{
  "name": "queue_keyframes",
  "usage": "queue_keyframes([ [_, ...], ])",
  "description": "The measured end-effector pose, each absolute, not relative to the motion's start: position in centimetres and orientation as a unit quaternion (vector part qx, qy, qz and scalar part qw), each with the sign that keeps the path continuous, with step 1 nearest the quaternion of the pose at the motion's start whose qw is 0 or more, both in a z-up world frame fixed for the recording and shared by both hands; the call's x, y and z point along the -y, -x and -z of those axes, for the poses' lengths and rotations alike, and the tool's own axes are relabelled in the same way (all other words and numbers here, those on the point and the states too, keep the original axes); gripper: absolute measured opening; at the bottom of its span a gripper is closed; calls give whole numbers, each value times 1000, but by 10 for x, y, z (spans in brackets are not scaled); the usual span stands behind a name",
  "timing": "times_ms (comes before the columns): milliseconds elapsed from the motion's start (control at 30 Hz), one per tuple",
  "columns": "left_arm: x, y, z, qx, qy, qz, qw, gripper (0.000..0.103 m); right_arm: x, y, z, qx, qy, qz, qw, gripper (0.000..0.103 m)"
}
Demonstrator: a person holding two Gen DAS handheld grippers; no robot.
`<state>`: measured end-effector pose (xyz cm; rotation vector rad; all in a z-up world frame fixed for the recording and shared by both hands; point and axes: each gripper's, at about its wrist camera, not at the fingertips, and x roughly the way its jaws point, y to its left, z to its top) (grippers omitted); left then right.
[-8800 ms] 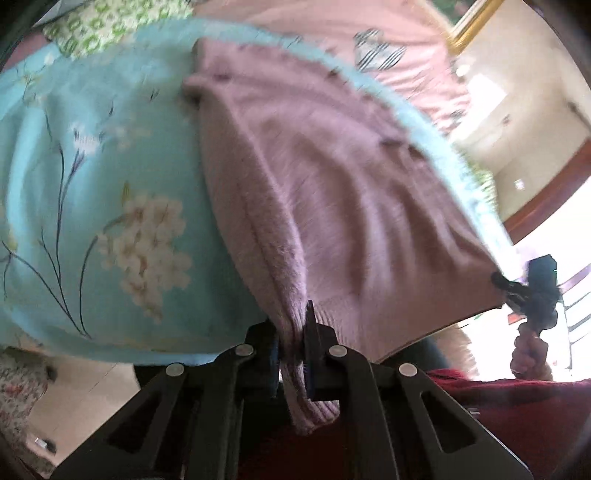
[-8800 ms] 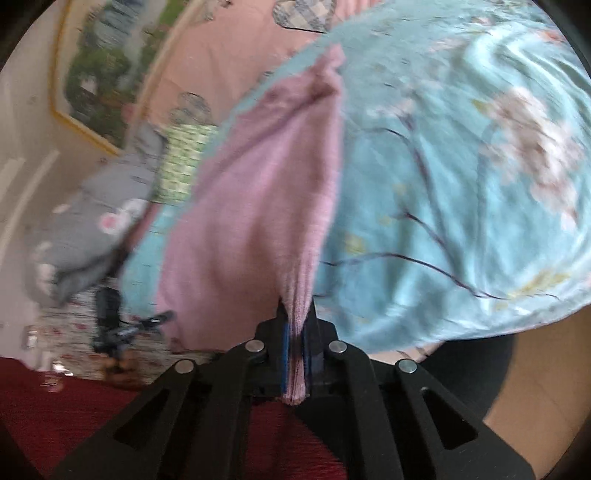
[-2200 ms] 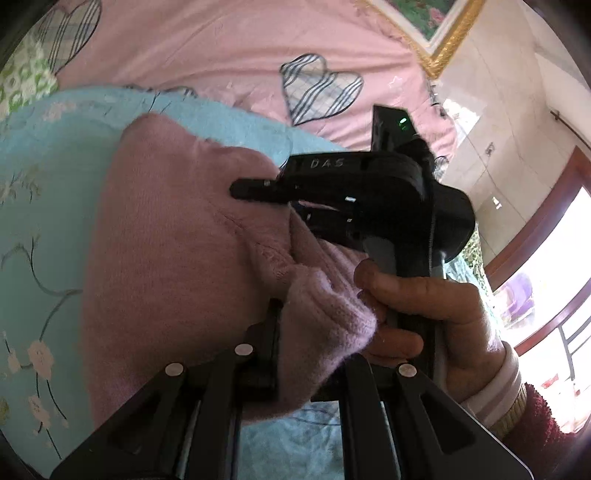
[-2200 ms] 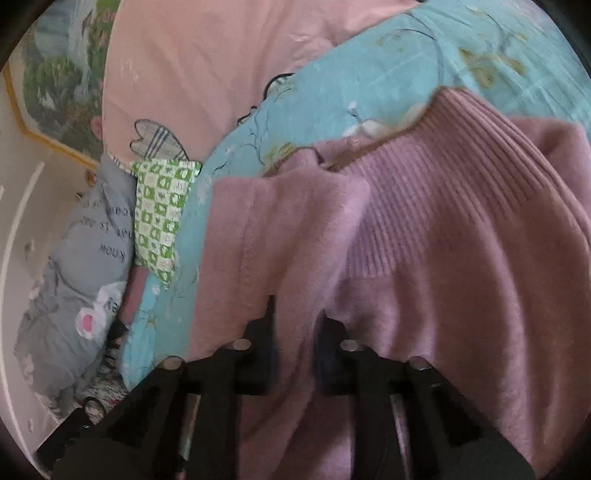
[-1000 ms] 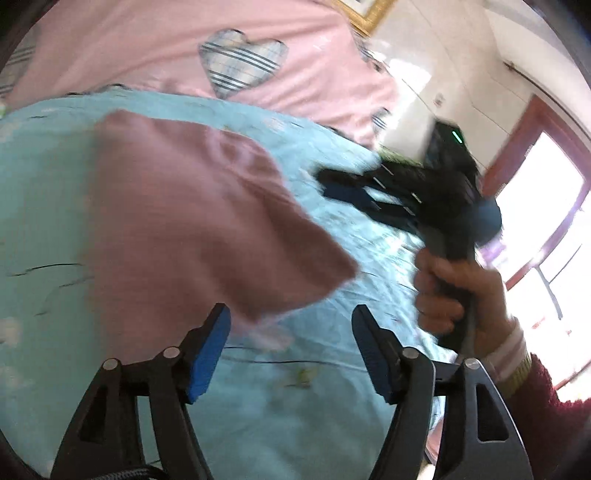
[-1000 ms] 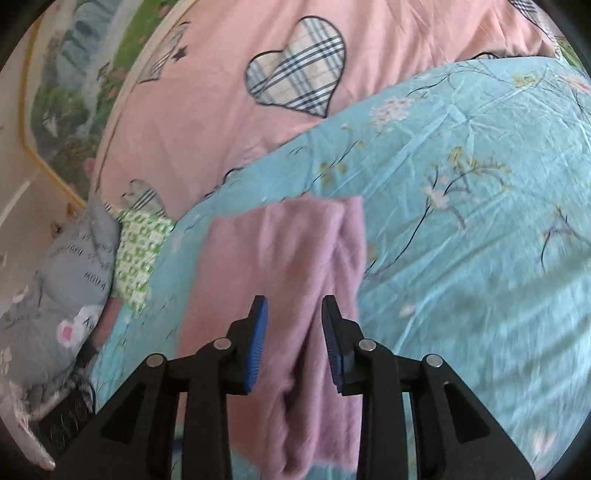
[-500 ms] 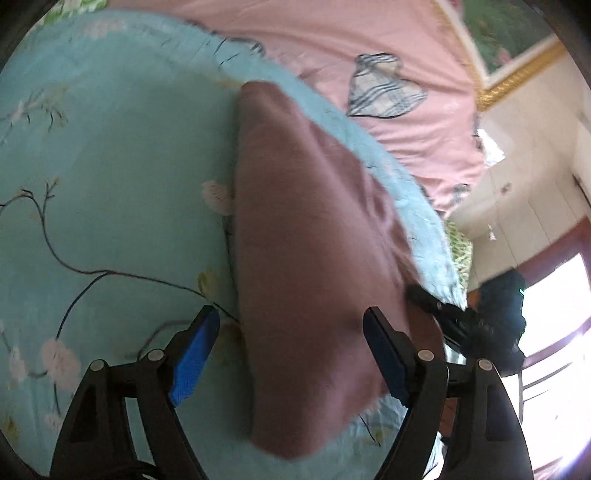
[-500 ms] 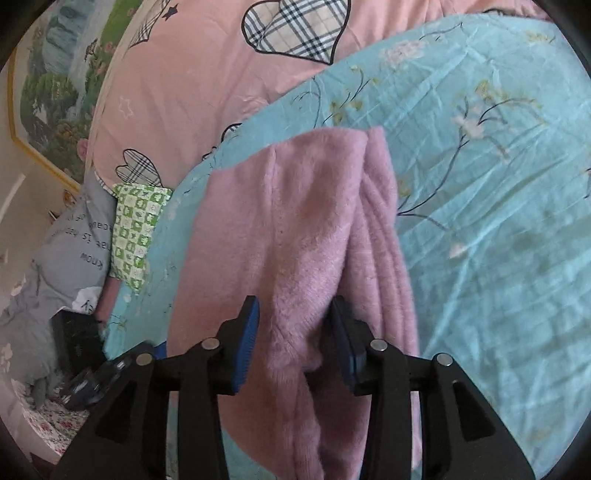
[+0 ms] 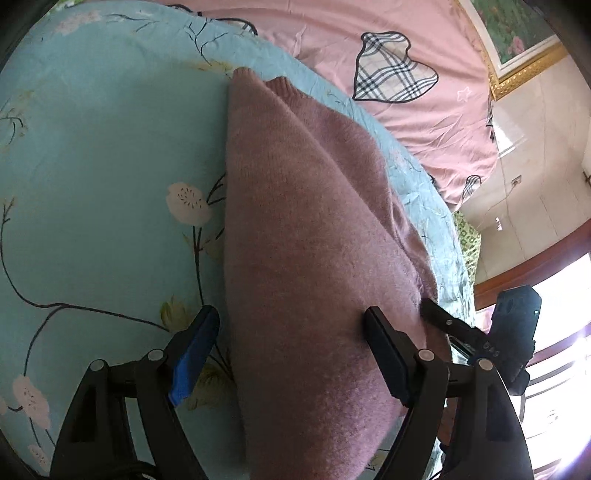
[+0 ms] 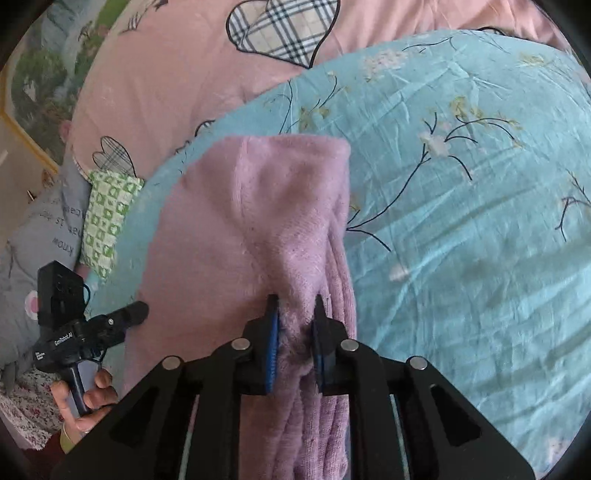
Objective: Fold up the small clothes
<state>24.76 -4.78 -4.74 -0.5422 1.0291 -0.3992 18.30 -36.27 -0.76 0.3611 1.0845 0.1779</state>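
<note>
A pink knitted sweater (image 9: 303, 221) lies folded into a long strip on the blue floral quilt (image 9: 92, 184). My left gripper (image 9: 291, 350) stands open and wide over the strip's near end. One pad is just off the strip's left edge and the other rests on the knit. In the right wrist view the sweater (image 10: 240, 221) runs away from my right gripper (image 10: 295, 314). A bunched fold of its layered edge sits pinched between the blue pads while the jaws are opening. Each gripper shows in the other's view: the right gripper (image 9: 432, 312), and the left gripper (image 10: 136, 310) in a hand.
The quilt (image 10: 461, 221) spreads bare to the right of the sweater. Behind it lies a pink sheet with plaid hearts (image 10: 184, 92). A green checked pillow (image 10: 107, 218) and a grey pillow (image 10: 40, 229) sit at the left. A framed picture (image 9: 517, 33) hangs on the wall.
The sweater, once held up by both grippers, now lies folded. My left gripper swung over its end, jaws wide. My right gripper dropped onto the sweater's edge and took a fold between its pads.
</note>
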Motion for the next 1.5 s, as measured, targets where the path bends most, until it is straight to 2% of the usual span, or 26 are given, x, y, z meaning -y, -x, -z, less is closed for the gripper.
queue_keyframes([
  [33, 48, -247, 45, -479, 249, 191, 820, 81, 364, -181, 4, -506, -175, -83, 840, 27],
  [100, 52, -249, 42, -479, 243, 197, 820, 81, 366, -181, -3, -494, -166, -73, 850, 54],
  [167, 58, -254, 44, -485, 235, 198, 819, 82, 367, -186, -1, -497, -164, -76, 849, 58],
  [300, 59, -260, 61, -501, 234, 196, 810, 87, 374, -204, 16, -515, -196, -91, 829, 58],
  [500, 62, -266, 68, -482, 223, 207, 822, 85, 365, -226, 41, -540, -211, -113, 807, 58],
  [567, 65, -272, 67, -475, 221, 220, 823, 69, 363, -228, 48, -543, -227, -124, 799, 57],
  [600, 65, -273, 66, -474, 222, 226, 822, 59, 361, -229, 49, -544, -232, -129, 796, 46],
  [633, 65, -274, 63, -471, 223, 230, 822, 51, 358, -229, 50, -546, -239, -134, 792, 42],
  [733, 59, -266, 51, -459, 223, 238, 826, 40, 350, -223, 39, -536, -236, -128, 800, 34],
  [933, 13, -215, 5, -412, 218, 236, 853, 40, 305, -207, 10, -505, -249, -189, 805, 32],
  [1133, -72, -157, -12, -386, 219, 195, 875, 40, 218, -200, 17, -501, -238, -286, 781, 32],
  [1367, -149, -128, 28, -393, 260, 136, 871, 40, 148, -212, 64, -535, -235, -330, 741, 31],
  [1467, -165, -129, 60, -415, 299, 122, 851, 46, 143, -217, 83, -556, -232, -315, 734, 32],
  [1500, -167, -129, 64, -415, 308, 120, 848, 51, 145, -218, 86, -560, -233, -311, 731, 33],
])
